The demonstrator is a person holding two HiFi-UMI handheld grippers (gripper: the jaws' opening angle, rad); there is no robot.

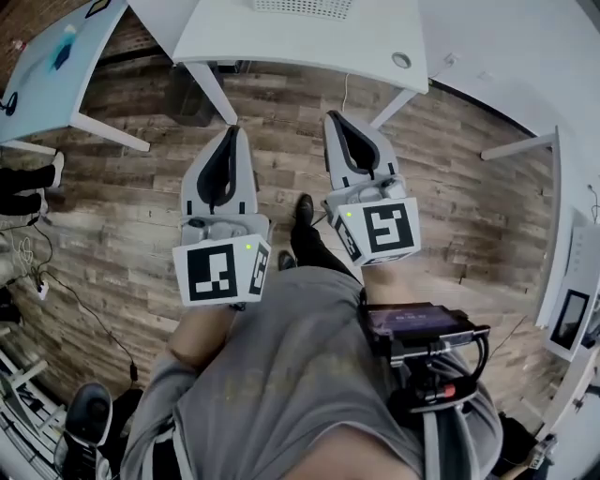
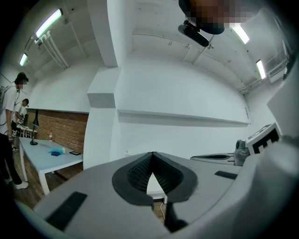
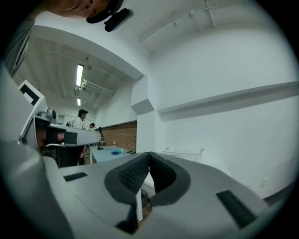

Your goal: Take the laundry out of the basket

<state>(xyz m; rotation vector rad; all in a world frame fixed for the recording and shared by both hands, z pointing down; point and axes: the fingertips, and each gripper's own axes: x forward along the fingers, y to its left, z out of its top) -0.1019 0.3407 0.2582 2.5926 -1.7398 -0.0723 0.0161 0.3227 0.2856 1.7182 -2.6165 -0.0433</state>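
Fingers (image 2: 135,175) together, empty, over wooden floor (image 1: 141,187)

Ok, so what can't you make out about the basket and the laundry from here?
Laundry: none shows in any view.
Basket: in the head view it is cut off by the top edge, and only a strip of mesh shows.
Basket's inside: the right gripper view looks level at its side wall, which hides the contents.
Blue item on the side table: in the left gripper view it is too small to identify.
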